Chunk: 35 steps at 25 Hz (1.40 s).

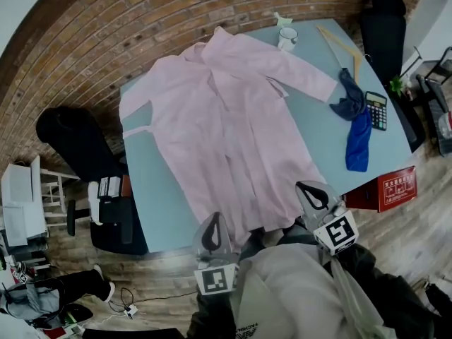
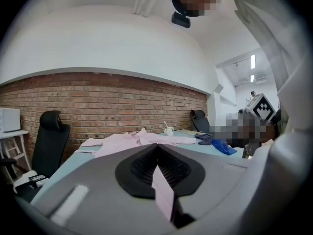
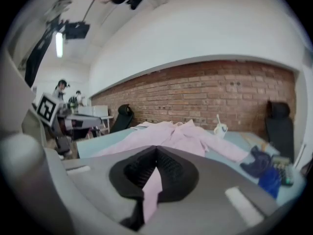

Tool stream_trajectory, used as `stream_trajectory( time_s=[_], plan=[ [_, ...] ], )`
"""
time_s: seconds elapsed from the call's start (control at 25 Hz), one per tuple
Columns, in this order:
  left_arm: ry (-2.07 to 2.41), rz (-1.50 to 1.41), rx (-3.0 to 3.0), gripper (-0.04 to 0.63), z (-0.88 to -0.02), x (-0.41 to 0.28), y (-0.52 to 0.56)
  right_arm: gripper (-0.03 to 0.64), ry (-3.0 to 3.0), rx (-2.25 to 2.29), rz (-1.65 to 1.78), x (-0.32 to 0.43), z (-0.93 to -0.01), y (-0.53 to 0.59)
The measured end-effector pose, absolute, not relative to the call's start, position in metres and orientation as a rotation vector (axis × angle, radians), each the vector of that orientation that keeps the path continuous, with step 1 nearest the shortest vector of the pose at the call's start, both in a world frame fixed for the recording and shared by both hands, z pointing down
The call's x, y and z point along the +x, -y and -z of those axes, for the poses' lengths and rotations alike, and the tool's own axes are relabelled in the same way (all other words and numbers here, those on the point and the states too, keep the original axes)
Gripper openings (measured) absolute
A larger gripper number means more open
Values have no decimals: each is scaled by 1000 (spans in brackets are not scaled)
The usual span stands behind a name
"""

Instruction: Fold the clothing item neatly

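As the pink shirt (image 1: pixel 226 119) lies flat, left gripper (image 1: pixel 214 224) and right gripper (image 1: pixel 311 191) fingers (image 3: pixel 172 169) pinch its hem.

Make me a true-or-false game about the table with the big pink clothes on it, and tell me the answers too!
1. The left gripper and the right gripper each pinch the near edge of the pink garment. True.
2. The mug stands on the floor. False: it stands on the table, at the far edge by the garment's sleeve.
3. The calculator lies right beside the blue cloth. True.
4. The pink garment is already folded into a small square. False: it lies spread open, both sleeves stretched out.
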<state>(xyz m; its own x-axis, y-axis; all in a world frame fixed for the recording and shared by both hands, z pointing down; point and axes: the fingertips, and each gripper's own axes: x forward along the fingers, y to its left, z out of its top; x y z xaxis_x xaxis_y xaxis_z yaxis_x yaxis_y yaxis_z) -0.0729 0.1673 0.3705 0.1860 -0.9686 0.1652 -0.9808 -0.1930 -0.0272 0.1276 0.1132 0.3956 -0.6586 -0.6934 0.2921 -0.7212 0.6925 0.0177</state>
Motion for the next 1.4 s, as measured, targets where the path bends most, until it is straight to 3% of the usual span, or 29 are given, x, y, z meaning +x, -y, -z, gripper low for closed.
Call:
stream_trajectory(
  time_s=[0.12, 0.4, 0.48, 0.68, 1.2, 1.4],
  plan=[
    [1897, -198, 2376, 8, -370, -83, -164, -2, 2491, 1105, 138, 119, -397, -112],
    [1758, -187, 2494, 8, -372, -89, -144, 1, 2345, 1241, 235, 157, -394, -49],
    [1756, -189, 2484, 8, -373, -90, -135, 127, 2348, 1268, 227, 172, -389, -28],
    [1849, -189, 2430, 8, -367, -83, -101, 201, 2228, 1177, 236, 213, -413, 32],
    [2057, -238, 2157, 8, -372, -53, -59, 202, 1967, 772, 54, 299, -561, 183],
    [2134, -242, 2058, 8, -376, -59, -57, 143, 2052, 643, -3, 290, -569, 182]
  ],
)
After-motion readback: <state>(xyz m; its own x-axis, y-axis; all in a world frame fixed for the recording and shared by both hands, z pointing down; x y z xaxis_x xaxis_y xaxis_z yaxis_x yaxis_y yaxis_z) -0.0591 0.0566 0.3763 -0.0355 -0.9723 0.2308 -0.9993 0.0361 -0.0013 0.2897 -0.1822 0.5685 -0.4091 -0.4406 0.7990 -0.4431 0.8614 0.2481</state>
